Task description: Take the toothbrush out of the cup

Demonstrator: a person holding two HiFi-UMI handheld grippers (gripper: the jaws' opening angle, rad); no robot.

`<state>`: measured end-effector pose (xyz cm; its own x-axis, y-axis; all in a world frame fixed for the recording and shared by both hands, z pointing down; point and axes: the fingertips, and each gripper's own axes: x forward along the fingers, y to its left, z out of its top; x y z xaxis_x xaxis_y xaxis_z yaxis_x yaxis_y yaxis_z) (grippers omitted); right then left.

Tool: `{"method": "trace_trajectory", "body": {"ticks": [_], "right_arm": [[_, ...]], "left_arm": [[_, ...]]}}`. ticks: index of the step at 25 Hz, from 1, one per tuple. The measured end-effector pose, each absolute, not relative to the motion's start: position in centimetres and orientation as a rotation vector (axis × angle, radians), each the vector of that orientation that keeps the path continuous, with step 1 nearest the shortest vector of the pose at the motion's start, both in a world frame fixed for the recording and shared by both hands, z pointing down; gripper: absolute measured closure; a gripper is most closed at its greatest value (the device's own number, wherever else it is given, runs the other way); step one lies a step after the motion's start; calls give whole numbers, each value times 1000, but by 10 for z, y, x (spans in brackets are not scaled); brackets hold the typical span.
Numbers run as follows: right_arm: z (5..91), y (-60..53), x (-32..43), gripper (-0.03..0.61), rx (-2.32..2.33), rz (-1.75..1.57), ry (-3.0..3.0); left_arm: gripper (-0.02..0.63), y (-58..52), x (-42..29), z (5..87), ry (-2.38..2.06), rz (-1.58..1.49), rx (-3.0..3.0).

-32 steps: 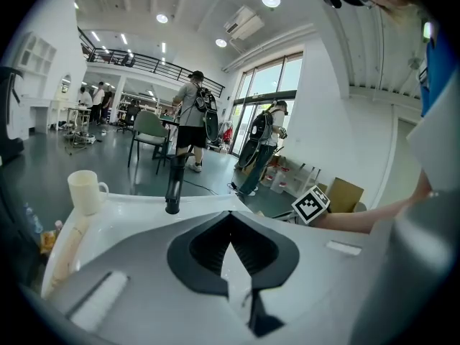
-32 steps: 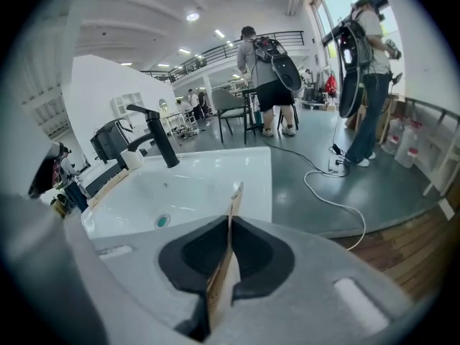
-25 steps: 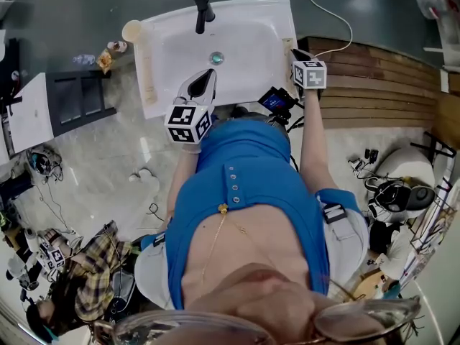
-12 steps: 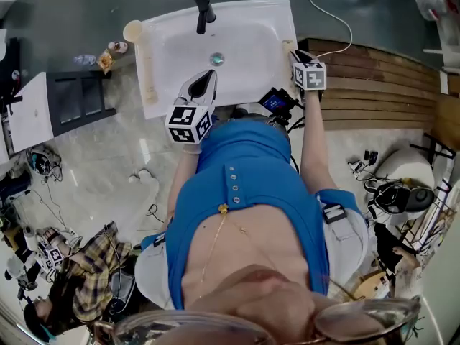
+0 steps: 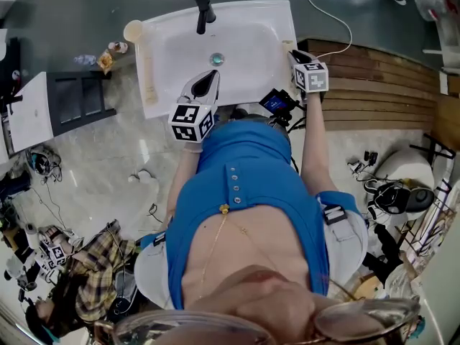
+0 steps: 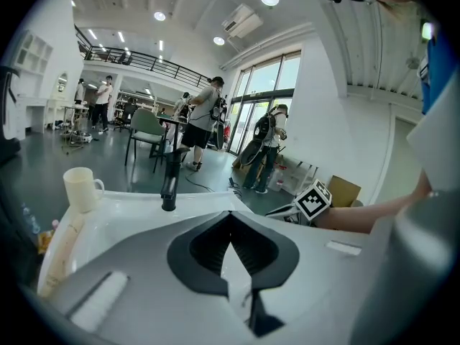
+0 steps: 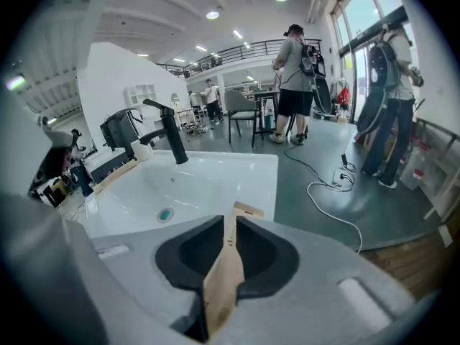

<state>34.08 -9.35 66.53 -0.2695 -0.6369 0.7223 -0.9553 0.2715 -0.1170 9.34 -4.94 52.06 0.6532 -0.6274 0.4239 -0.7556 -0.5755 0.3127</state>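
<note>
Toothbrush (image 7: 224, 272) first: we find it pinched edge-on between the jaws of the right gripper (image 7: 234, 225), a pale wooden handle running up the middle of the gap, with its squared end poking out just beyond the jaw tips. In the head view that gripper hangs over the near right corner of the white sink (image 5: 251, 20), so the brush is out of the cup (image 5: 132, 31) and well apart from it. The cup stands upright on the far left corner of the sink (a cream mug, handle turned to the right in the left gripper view).

The left gripper (image 6: 231, 225) has its jaws pressed together with nothing between them. It sits over the near edge of the sink, left of the right gripper, and points toward the drain (image 5: 216, 58) and the black tap (image 5: 203, 11) on the far rim.

Along the left rim of the sink we see a long pale strip (image 5: 147, 70), running from just beside the cup toward the near edge. Wooden decking (image 5: 381, 85) lies to the right of the sink. Several people (image 6: 201, 121) stand in the hall beyond it.
</note>
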Motion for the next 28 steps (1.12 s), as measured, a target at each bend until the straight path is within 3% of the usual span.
{"method": "trace_trajectory", "body": {"ticks": [7, 28], "right_arm": [[655, -93, 324, 575, 1341, 726, -2071], [577, -80, 217, 577, 836, 396, -2436]], "left_arm": [[612, -49, 100, 524, -1063, 391, 2414], [612, -47, 110, 525, -1035, 410, 2439]]}}
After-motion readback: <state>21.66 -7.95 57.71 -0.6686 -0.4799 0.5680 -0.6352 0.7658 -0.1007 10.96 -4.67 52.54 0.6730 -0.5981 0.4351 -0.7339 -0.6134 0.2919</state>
